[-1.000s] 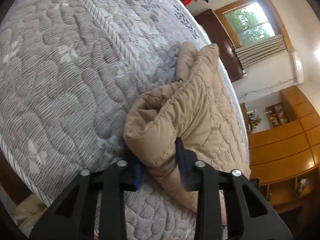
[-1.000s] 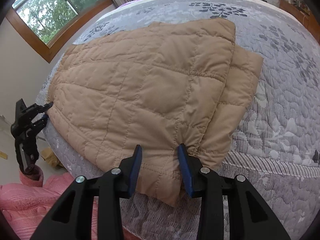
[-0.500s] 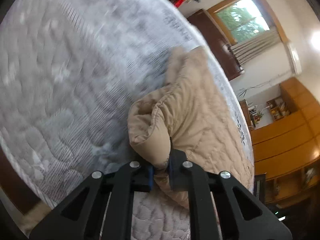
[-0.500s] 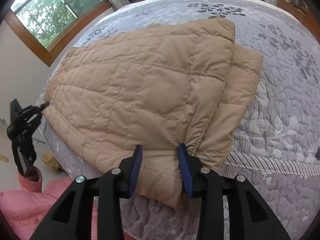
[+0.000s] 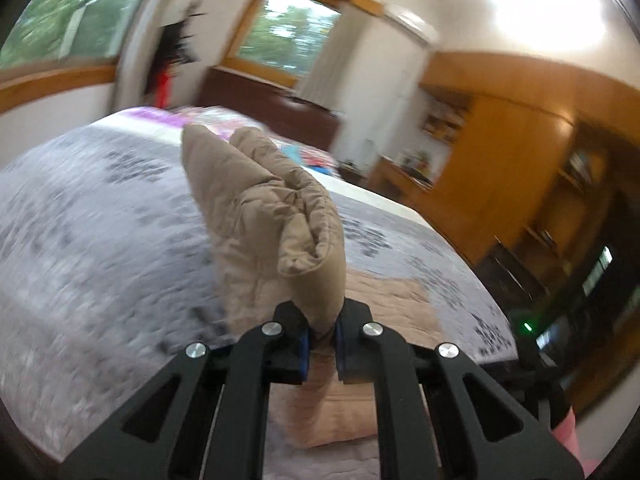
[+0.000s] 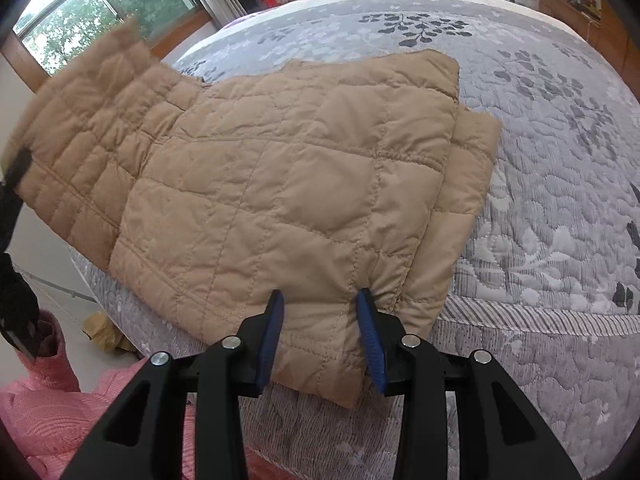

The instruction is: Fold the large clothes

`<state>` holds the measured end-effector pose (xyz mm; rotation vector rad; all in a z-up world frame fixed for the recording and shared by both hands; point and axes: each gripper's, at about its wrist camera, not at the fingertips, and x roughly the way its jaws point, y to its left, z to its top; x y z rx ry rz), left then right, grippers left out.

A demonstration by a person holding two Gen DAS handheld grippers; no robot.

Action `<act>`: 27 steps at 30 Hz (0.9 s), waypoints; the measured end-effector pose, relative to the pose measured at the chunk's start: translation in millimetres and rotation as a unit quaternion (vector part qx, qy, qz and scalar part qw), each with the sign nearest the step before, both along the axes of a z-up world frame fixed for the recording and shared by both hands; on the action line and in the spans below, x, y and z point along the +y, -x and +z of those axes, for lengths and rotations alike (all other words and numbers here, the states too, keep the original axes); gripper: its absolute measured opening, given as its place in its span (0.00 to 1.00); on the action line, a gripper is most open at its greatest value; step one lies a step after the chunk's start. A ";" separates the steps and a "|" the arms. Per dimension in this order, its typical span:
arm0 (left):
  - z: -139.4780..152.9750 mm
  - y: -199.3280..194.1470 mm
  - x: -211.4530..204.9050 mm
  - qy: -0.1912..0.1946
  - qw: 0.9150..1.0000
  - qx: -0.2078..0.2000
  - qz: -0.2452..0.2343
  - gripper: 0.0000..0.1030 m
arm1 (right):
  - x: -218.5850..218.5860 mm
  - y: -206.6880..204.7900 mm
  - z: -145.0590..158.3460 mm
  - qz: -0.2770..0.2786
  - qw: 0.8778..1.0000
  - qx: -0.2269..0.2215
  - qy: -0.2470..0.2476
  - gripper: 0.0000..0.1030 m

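A tan quilted jacket (image 6: 300,184) lies folded on the grey patterned bedspread (image 6: 540,120), near the bed's front corner. My right gripper (image 6: 320,320) is shut on a thick fold at the jacket's near hem, and the cloth puckers at its right pad. My left gripper (image 5: 320,340) is shut on the jacket's left edge (image 5: 264,216), which it holds raised above the bedspread (image 5: 100,220). In the right wrist view that raised flap (image 6: 80,140) stands up at the left, with the blurred left gripper (image 6: 18,168) at its edge.
The bed's front edge runs just below the jacket; the floor and a brown scrap (image 6: 100,328) lie beyond it on the left. A pink sleeve (image 6: 52,392) fills the lower left. A wooden wardrobe (image 5: 500,152) and windows line the far walls.
My left gripper closed on the jacket's edge, then rose and rolled, lifting that side off the bed. The right gripper and its hold stayed still.
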<state>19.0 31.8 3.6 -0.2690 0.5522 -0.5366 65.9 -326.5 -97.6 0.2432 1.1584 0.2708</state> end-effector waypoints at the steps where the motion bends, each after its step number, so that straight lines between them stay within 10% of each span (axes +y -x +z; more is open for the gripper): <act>1: 2.0 1.9 -12.4 -0.009 1.000 -0.005 -0.020 0.07 | -0.3 -0.1 -0.3 -0.001 1.000 0.002 -0.002 0.38; 11: -43.5 -14.1 -121.0 -0.107 0.979 0.033 -0.171 0.07 | -4.6 -2.5 -3.1 0.000 1.000 0.011 -0.010 0.38; 18: -105.3 -43.9 -146.2 -0.125 0.962 0.120 -0.211 0.08 | -4.2 -6.3 -5.5 0.003 1.000 0.015 -0.010 0.39; 27: -135.0 -42.5 -153.6 -0.142 0.956 0.137 -0.216 0.08 | 8.1 -9.9 -5.8 0.011 1.000 0.017 0.014 0.44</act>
